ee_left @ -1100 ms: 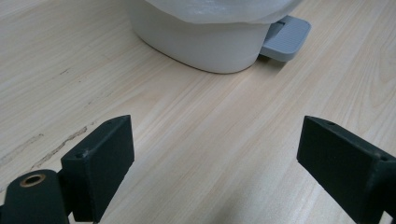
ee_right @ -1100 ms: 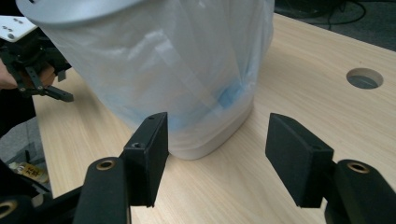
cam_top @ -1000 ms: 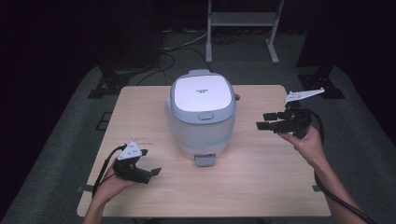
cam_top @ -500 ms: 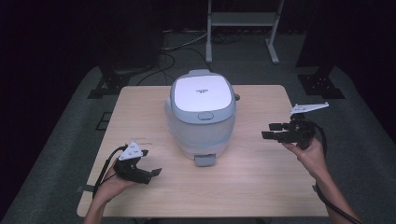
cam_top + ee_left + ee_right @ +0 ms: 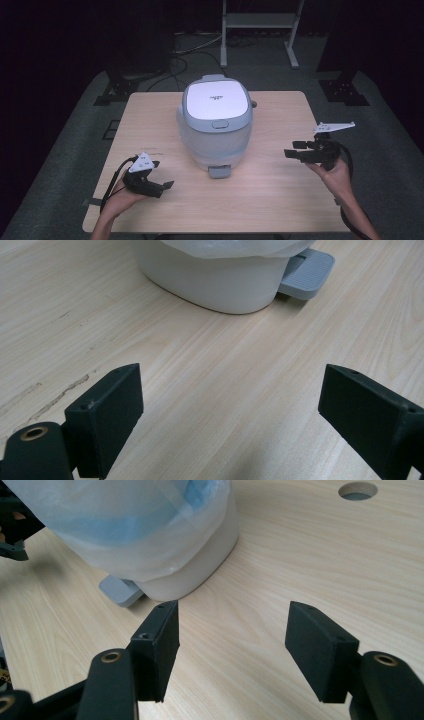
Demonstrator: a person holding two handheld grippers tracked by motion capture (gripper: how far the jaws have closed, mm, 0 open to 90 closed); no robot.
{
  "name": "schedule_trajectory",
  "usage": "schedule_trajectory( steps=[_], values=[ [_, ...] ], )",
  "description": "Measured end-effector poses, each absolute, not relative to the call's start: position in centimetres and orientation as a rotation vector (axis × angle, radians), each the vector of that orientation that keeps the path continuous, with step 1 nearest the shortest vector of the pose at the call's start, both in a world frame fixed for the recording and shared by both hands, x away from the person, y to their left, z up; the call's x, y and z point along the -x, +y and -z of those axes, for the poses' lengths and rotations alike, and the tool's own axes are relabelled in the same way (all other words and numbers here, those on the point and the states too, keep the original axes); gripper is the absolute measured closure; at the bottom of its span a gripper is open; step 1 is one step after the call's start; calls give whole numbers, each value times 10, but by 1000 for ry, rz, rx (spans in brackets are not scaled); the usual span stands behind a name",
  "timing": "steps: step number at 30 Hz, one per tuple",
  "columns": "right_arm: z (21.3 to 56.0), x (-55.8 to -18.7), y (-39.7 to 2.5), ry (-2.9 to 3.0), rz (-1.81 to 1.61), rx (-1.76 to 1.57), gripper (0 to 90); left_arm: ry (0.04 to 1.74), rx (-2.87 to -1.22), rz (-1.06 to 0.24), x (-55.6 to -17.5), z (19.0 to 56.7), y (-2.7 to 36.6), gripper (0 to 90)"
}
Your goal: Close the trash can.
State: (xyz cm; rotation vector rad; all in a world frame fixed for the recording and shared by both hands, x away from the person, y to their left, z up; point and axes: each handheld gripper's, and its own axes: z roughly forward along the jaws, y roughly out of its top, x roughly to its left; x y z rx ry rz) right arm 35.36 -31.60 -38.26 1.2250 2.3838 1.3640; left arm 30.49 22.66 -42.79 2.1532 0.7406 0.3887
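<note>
With the rice cooker [image 5: 216, 122] standing lid-down at the middle of the tabletop [image 5: 280, 200], both the left tongs [image 5: 150, 183] and right tongs [image 5: 305, 151] gape empty well clear of it, so any approach should probably come level toward its front latch [image 5: 220, 124].

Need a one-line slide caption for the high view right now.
White pedal bin with grey lid centred on light wooden table, open left gripper and open right gripper flanking it, both empty.

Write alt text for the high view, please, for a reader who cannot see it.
A white pedal bin with a closed lid stands mid-table on a wooden table. A person's hands hold an open left gripper and an open right gripper on either side, both apart from it.
</note>
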Motion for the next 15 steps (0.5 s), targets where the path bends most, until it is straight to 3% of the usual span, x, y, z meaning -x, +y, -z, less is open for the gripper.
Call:
schedule_trajectory(
  steps=[15],
  values=[
    [415,-326,-325,2327,-1411,-1277,355,747,-2158,-387,-304,429,225,92]
  ],
)
